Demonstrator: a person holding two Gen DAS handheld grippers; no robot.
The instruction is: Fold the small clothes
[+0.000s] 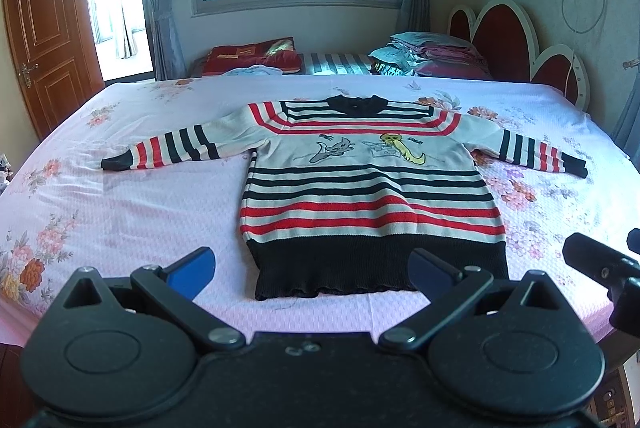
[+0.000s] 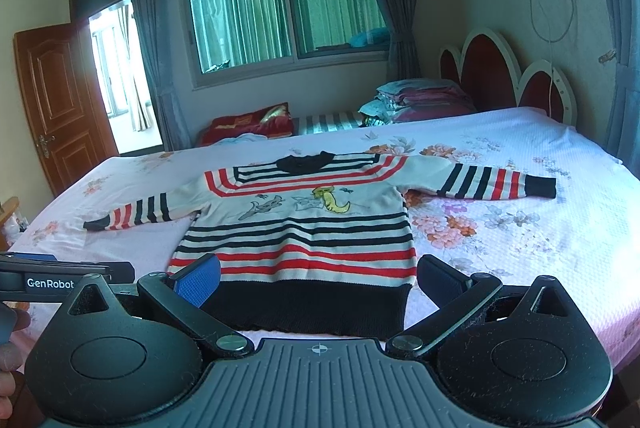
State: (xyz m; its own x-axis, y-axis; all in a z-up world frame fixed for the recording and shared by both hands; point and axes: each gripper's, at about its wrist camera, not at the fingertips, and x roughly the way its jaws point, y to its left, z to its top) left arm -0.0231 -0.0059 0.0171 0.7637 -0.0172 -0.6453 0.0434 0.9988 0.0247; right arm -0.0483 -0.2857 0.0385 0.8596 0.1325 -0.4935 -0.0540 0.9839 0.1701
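Observation:
A small knitted sweater with red, black and white stripes and a cartoon print lies flat, front up, on the bed, both sleeves spread out sideways and its black hem toward me. It also shows in the right wrist view. My left gripper is open and empty, just short of the hem. My right gripper is open and empty, its blue-padded fingers hovering over the hem's two ends. The right gripper also shows at the right edge of the left wrist view.
The bed has a pink floral sheet. Folded bedding and a red pillow lie beyond its far edge. A red headboard stands at the right, a wooden door at the left.

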